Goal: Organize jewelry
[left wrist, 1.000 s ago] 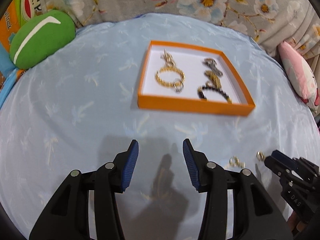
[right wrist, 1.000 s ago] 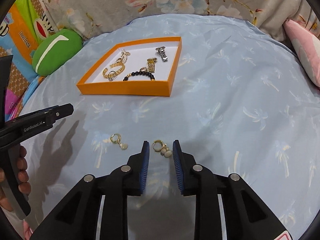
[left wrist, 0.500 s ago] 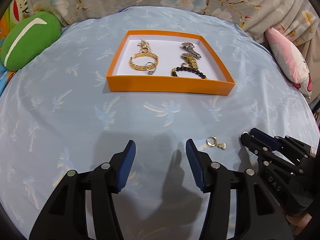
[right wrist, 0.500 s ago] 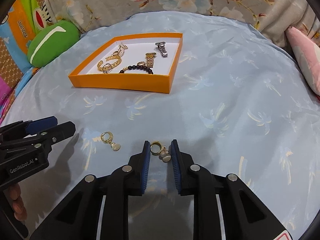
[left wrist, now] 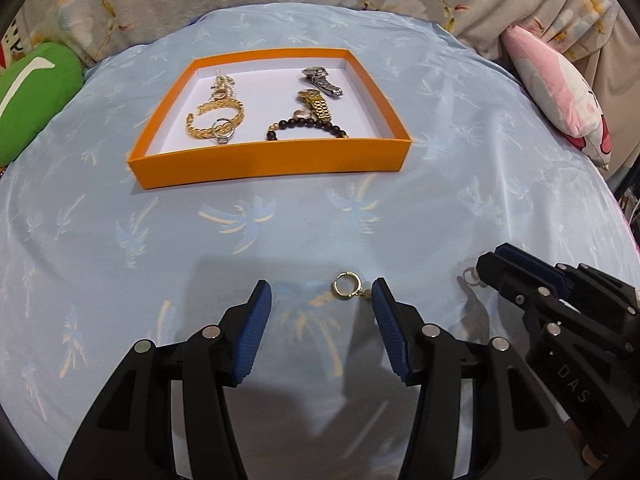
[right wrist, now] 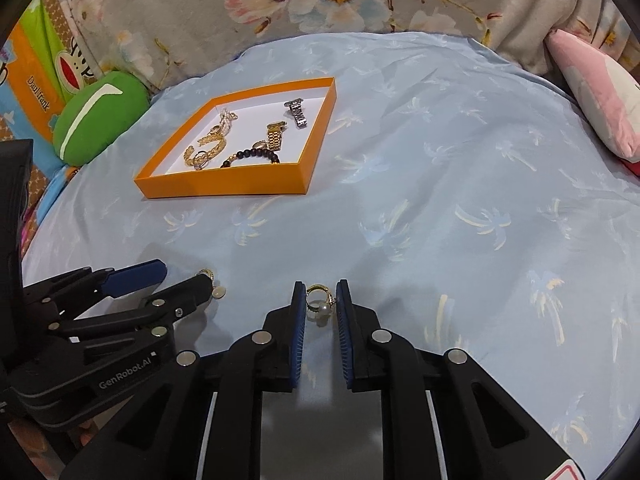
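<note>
Left wrist view has the left gripper (left wrist: 322, 308) hanging over the light blue palm-print bedsheet (left wrist: 460, 184), jaws standing open with a small gold hoop earring with a dangling charm (left wrist: 347, 287) lying on the sheet between them, closer to the right-hand blue pad (left wrist: 390, 340) and maybe just touching its tip, hard to tell. Those jaws opened a little within the last second and nothing's gripped.

Right wrist view: the right gripper (right wrist: 321, 300) has its jaws drawn in narrow around a second gold hoop earring with a pearl drop (right wrist: 319, 300). They've just been closing, and the hoop sits right between the blue pads, looks pinched on both sides.

Further back on the sheet is the shallow orange cardboard tray with a white inside (left wrist: 276, 164). In it: a gold chain bracelet (left wrist: 214, 126) with a silver ring on it, a pearl-ish piece behind that, a dark bead bracelet (left wrist: 308, 128), a gold watch (left wrist: 316, 104) and a silver watch (left wrist: 322, 80).

Green plush cushion (right wrist: 100, 120) off to the left, pink one (left wrist: 556, 96) on the right, floral fabric behind.
</note>
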`<state>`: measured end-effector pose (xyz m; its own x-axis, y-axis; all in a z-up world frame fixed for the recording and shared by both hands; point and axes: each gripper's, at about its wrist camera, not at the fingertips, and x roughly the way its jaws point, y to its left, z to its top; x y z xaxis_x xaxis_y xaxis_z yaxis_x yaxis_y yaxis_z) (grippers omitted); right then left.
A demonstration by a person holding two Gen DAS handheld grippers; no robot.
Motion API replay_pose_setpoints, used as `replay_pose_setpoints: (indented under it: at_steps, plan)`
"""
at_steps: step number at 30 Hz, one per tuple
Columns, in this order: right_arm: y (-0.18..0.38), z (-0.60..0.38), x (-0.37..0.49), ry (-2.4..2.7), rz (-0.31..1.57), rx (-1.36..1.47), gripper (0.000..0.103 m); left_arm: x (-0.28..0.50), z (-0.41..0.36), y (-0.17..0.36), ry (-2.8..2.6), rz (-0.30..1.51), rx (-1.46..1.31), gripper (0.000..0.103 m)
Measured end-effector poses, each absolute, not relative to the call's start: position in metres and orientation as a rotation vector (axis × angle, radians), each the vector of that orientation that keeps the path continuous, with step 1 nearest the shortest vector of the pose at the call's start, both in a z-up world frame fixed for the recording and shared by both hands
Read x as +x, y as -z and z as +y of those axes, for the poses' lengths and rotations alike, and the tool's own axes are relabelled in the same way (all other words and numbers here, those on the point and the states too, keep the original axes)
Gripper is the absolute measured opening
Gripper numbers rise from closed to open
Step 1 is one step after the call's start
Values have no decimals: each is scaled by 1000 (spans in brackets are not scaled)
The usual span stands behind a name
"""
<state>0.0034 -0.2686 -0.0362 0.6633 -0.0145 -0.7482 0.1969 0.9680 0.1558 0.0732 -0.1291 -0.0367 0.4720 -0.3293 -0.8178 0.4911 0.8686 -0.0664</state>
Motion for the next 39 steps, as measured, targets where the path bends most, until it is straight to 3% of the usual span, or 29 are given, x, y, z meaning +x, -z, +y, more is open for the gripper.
replay_pose_setpoints:
  at_steps: [11,16,22,29,31,39]
  plan:
    - [38,-274,0,119,834,256,14,69,-141,38,494,923,212,50]
    - [38,-275,-1,121,833,262,14,69,-141,38,489,917,225,40]
    - [37,-275,-3,122,829,263,14,69,-140,37,515,927,212,17]
    - [35,-274,-6,121,824,263,14,68,-137,36,526,940,189,11]
    - [34,-274,-6,120,824,263,14,68,-134,36,528,944,183,4]
    - [33,-271,-8,112,822,266,14,68,-114,35,504,955,161,5]
